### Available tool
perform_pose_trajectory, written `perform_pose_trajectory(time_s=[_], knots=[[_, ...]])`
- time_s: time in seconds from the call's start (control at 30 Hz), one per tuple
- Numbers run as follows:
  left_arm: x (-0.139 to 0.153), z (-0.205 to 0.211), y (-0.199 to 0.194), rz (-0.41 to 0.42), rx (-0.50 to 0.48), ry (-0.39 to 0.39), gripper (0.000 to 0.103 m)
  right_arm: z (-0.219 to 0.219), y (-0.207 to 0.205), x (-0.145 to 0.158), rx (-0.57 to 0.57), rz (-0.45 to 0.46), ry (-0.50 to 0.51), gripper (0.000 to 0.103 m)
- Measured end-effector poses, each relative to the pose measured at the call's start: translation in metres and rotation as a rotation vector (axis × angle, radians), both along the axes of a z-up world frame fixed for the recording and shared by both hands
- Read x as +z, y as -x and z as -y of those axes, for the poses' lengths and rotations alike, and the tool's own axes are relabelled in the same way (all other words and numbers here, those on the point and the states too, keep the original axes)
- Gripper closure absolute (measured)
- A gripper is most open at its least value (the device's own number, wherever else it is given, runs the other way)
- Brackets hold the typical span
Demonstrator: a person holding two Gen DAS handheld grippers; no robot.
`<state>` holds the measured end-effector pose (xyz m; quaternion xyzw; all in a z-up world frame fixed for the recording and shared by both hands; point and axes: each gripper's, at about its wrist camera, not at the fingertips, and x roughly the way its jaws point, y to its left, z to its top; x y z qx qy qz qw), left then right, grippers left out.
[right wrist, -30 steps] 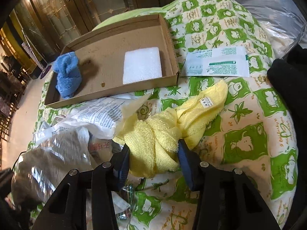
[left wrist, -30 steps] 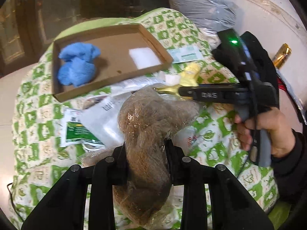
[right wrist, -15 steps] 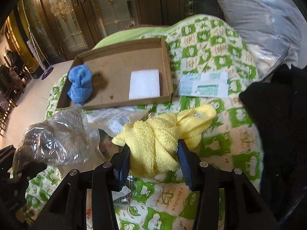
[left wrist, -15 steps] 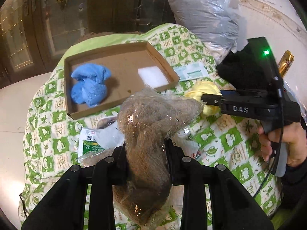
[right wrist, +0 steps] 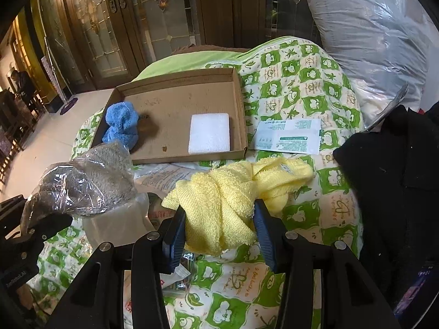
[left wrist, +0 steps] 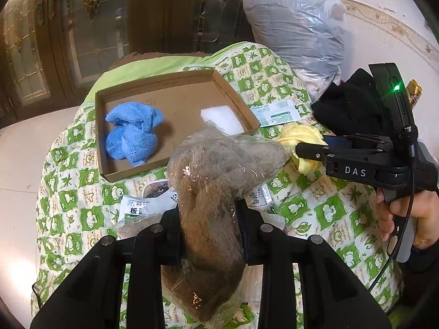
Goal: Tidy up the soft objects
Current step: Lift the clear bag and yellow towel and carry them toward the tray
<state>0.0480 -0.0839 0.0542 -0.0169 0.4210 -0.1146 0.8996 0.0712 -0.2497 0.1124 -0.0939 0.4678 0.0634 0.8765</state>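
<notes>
Nearest in the left wrist view, the left tool [left wrist: 210, 222] is clamped on a brown bundle [left wrist: 216, 181] wrapped in clear film. The bundle's long axis runs up and away from the fingers, then bends right at its top, and it looks to hang clear of the quilt [left wrist: 323, 208]. The right tool [right wrist: 218, 227] is likewise closed on a yellow towel [right wrist: 219, 200], bunched between the blue pads [right wrist: 172, 235], with its loose end trailing forward and right.

Beyond both lies the box [left wrist: 175, 170], a shallow cardboard tray on the quilt, open side up. From the left tool it sits straight ahead and slightly left. From the right tool it sits ahead and a little left too, with its near wall [right wrist: 189, 156] just past the towel's tip. The right tool seems the nearer of the two to the box's free middle, though this is a judgement through fisheye lenses.

Inside, a blue towel [left wrist: 131, 134] fills the left end and a white sponge [right wrist: 210, 133] lies by the right wall, leaving bare floor between them.

The left view shows the right tool from the side, with the hand [left wrist: 411, 219] on its grip, but the bundle hides part of the sponge. The right view shows the sponge whole, a leaflet [right wrist: 288, 137] beside the box, and packets [right wrist: 170, 175] under the towel.
</notes>
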Motion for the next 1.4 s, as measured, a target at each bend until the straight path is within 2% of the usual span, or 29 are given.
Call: perform_pose_trajectory(time_s=[0.37, 0.77, 1.4], knots=[[-0.001, 0.004, -0.009, -0.008, -0.008, -0.007, 0.075, 0.005, -0.007, -0.008, -0.009, -0.009, 0.004, 0.058], [-0.001, 0.008, -0.022, -0.012, -0.015, -0.009, 0.075, -0.001, -0.002, 0.002, 0.006, 0.052, 0.06, 0.058], [-0.001, 0.006, -0.05, -0.01, 0.002, -0.001, 0.075, 0.009, -0.021, -0.001, 0.019, 0.055, 0.046, 0.058]])
